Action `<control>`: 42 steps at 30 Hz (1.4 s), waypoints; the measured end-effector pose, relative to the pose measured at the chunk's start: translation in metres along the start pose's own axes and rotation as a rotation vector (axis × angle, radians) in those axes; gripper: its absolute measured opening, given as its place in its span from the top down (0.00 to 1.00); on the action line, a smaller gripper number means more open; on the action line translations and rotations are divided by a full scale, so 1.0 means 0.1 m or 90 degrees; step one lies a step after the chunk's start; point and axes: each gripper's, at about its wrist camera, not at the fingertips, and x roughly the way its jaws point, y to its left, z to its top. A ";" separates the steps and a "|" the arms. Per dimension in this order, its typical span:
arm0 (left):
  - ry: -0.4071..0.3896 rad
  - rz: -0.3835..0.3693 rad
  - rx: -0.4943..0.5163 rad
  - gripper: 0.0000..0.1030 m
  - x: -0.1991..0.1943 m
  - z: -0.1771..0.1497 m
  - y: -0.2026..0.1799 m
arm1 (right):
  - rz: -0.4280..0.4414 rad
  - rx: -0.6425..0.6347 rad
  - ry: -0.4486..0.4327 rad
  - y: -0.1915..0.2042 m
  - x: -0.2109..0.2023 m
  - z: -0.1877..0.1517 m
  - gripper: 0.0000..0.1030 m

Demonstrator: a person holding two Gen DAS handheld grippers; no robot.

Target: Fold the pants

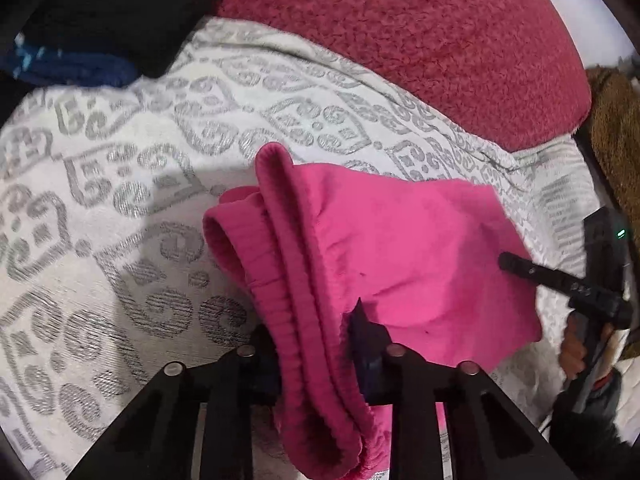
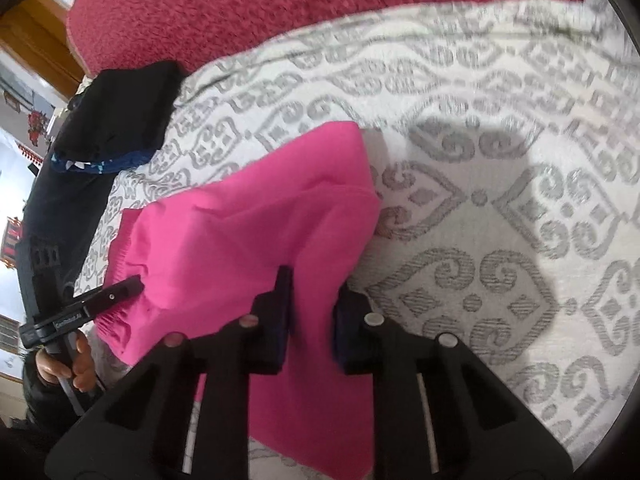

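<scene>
Both grippers — left gripper (image 1: 316, 336), right gripper (image 2: 310, 316) — clamped on pink pants (image 1: 400, 248) (ribbed waistband in left view only).

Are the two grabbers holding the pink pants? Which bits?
Yes. The left gripper pinches the pink pants at the ribbed elastic band; the right gripper pinches a plain folded edge.

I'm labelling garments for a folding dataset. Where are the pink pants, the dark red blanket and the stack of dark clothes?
pink pants (image 1: 400, 248): left wrist view, flat panel of cloth.
dark red blanket (image 2: 280, 12): right wrist view, fuzzy top surface.
stack of dark clothes (image 2: 120, 108): right wrist view, black top garment.
</scene>
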 end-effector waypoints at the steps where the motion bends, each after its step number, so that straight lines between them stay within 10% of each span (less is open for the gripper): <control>1: -0.006 0.006 0.009 0.78 -0.03 0.00 -0.04 | -0.004 -0.010 -0.011 0.05 -0.07 -0.01 0.81; 15: -0.045 -0.002 0.105 0.80 -0.25 0.10 -0.71 | -0.081 -0.091 -0.110 0.30 -0.71 -0.16 0.82; 42: -0.073 -0.043 0.355 0.80 1.15 1.89 -3.31 | -0.252 0.066 -0.309 -1.69 -2.04 0.81 0.81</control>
